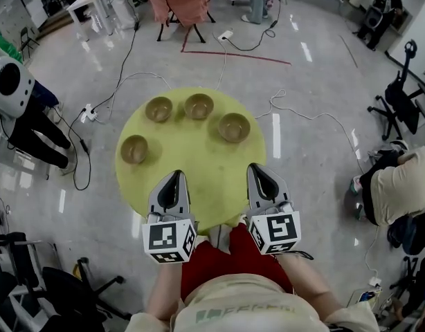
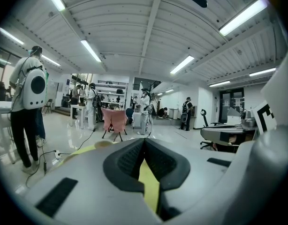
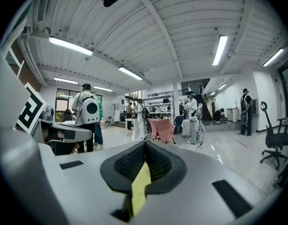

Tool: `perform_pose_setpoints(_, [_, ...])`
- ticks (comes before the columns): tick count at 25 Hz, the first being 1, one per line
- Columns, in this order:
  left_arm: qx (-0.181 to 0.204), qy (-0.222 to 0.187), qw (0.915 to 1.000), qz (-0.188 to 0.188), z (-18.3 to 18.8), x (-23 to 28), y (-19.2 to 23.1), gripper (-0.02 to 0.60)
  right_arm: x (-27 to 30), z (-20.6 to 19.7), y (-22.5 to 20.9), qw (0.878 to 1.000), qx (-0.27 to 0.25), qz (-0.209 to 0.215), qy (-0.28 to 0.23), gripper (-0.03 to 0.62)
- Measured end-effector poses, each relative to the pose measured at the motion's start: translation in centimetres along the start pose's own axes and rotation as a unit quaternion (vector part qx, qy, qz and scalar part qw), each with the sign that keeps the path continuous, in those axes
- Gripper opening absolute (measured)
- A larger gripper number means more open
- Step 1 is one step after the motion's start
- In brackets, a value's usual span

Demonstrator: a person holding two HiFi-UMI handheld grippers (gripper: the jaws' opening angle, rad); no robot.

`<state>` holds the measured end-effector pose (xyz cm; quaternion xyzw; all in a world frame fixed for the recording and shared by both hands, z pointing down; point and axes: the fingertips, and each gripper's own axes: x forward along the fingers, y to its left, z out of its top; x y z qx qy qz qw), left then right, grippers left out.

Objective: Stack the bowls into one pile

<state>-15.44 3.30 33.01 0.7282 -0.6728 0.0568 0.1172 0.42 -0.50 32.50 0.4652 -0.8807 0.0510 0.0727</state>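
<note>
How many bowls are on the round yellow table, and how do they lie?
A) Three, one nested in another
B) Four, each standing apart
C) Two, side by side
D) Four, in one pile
B: on the yellow table the near-left bowl, far-left bowl, middle bowl and right bowl stand apart, none nested.

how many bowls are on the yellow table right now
4 on the yellow table, all apart, none stacked: left bowl, back-left bowl, back-middle bowl, right bowl. None looks hidden.
</note>
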Motion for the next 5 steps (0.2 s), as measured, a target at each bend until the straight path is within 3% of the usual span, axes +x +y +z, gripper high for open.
perform_pose_setpoints(5, [0.002, -0.005, 1.0, -0.004, 0.3, -1.4, 1.0, 0.023, -0.6, 0.1, 1.3, 1.0, 0.004, -0.005, 0.0, 0.035])
